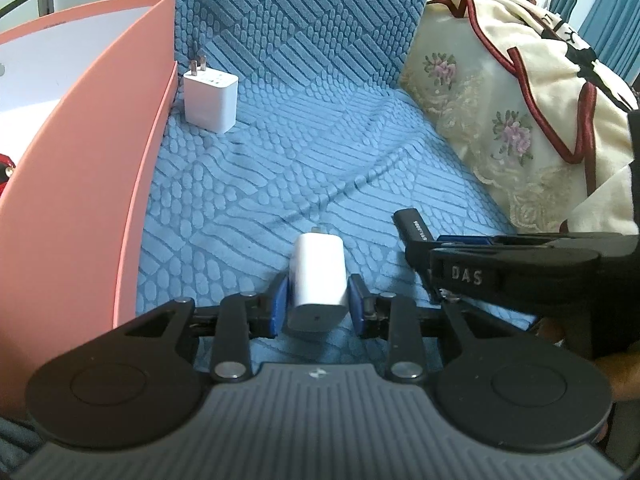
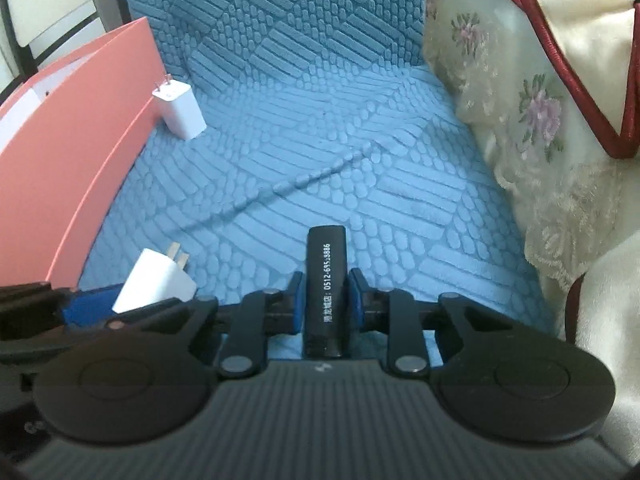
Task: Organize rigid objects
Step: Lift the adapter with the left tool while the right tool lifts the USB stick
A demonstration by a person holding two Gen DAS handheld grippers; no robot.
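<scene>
A small white charger point(image 1: 318, 282) sits between the blue pads of my left gripper point(image 1: 318, 306), prongs pointing away, and the pads press its sides. In the right wrist view the same charger point(image 2: 154, 280) shows at the lower left in the left gripper point(image 2: 100, 300). My right gripper point(image 2: 325, 300) is shut on a black stick point(image 2: 325, 280) with white printed digits. That stick point(image 1: 412, 226) pokes out of the right gripper point(image 1: 436, 252) at the right of the left wrist view. A second, larger white charger point(image 1: 211, 98) point(image 2: 180, 114) stands prongs up beside a pink box point(image 1: 80, 168) point(image 2: 80, 152).
Everything rests on a blue textured sofa cover point(image 1: 320, 160) with its backrest behind. A cream floral lace cushion point(image 1: 480, 112) point(image 2: 540, 120) and a cream blanket with red trim point(image 1: 560, 60) fill the right side. Something red point(image 1: 5, 172) lies inside the pink box.
</scene>
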